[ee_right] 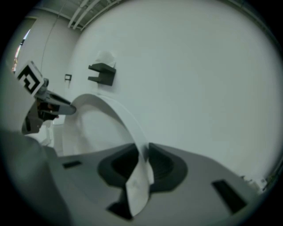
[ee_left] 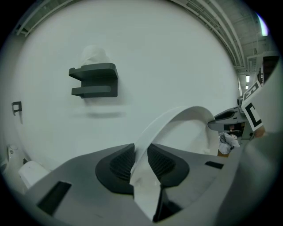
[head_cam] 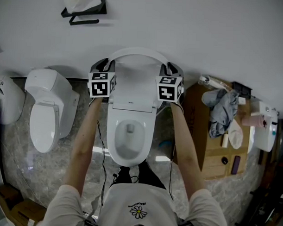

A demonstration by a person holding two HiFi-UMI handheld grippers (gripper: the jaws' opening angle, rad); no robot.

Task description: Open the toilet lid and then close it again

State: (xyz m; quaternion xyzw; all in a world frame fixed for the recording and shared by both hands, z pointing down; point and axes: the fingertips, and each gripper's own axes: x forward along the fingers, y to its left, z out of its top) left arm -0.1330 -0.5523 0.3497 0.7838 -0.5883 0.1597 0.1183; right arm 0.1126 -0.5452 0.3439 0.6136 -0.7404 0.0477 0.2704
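Grips both edges of the raised lid (head_cam: 133, 80) with left tongs (ee_left: 140, 156) and right tongs (ee_right: 142, 161). Looks like the closing step. Calls for lowering evenly.

A: At your nine o'clock a second white toilet (head_cam: 46, 109) stands on the grey marbled floor (head_cam: 19, 161), its lid down. Past it, at the frame's edge, you have another white fixture (head_cam: 5, 103), only partly in view.

B: Look to eleven o'clock too: a black wall holder (head_cam: 84, 13) with white paper in it hangs on the white wall (head_cam: 204, 33). At your three o'clock sits a brown cardboard box (head_cam: 205, 154). A grey-blue cloth (head_cam: 221, 110) is heaped on top, and a small black round item (head_cam: 224, 160) and a purple item (head_cam: 235, 164) lie towards four o'clock.
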